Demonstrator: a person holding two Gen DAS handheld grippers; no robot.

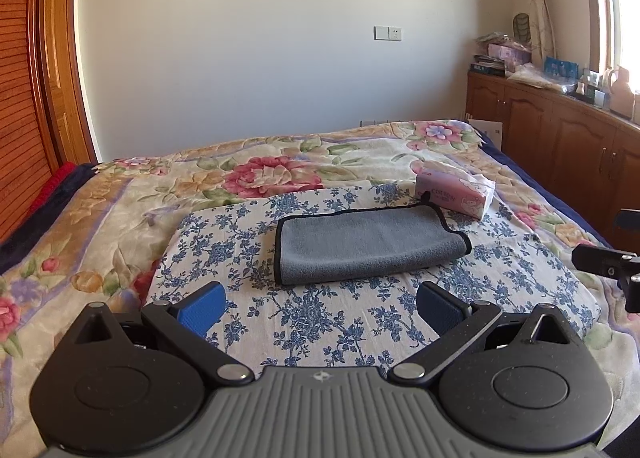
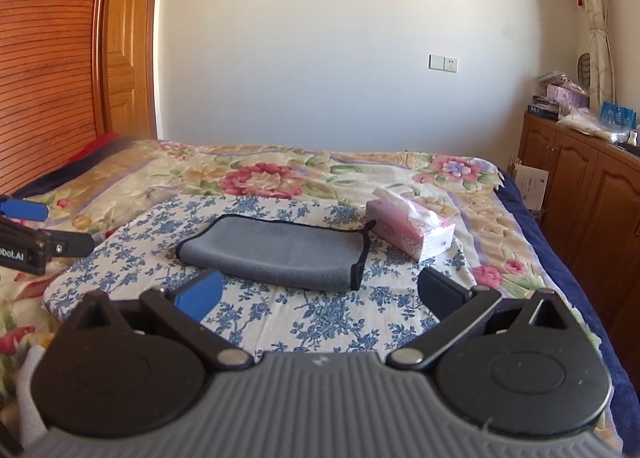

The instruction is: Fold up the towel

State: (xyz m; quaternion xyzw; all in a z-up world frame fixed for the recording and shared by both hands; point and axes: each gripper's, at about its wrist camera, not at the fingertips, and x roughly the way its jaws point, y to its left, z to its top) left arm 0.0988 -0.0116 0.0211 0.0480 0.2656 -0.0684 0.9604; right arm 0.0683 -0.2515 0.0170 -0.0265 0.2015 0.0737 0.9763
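Grey towel [image 1: 370, 244] lies folded on the blue-flowered cloth [image 1: 320, 322]; left gripper [image 1: 320, 304] and right gripper [image 2: 318, 294] both spread, empty, probably backed off.

Both cameras sit low over the bed's near edge and face the far wall. With the towel [image 1: 370, 244] as landmark, the left wrist view looks from just left of it, close, its own tool [image 1: 320, 308] in the foreground. The right wrist view looks from just right of the towel [image 2: 276, 254], equally near, over its tool [image 2: 320, 298]. Both share the towel, the tissue pack [image 1: 456, 194] [image 2: 412, 230] behind it, the wall socket [image 1: 387, 33] [image 2: 443, 62] and cabinets [image 1: 560, 130] [image 2: 580, 186] beyond.
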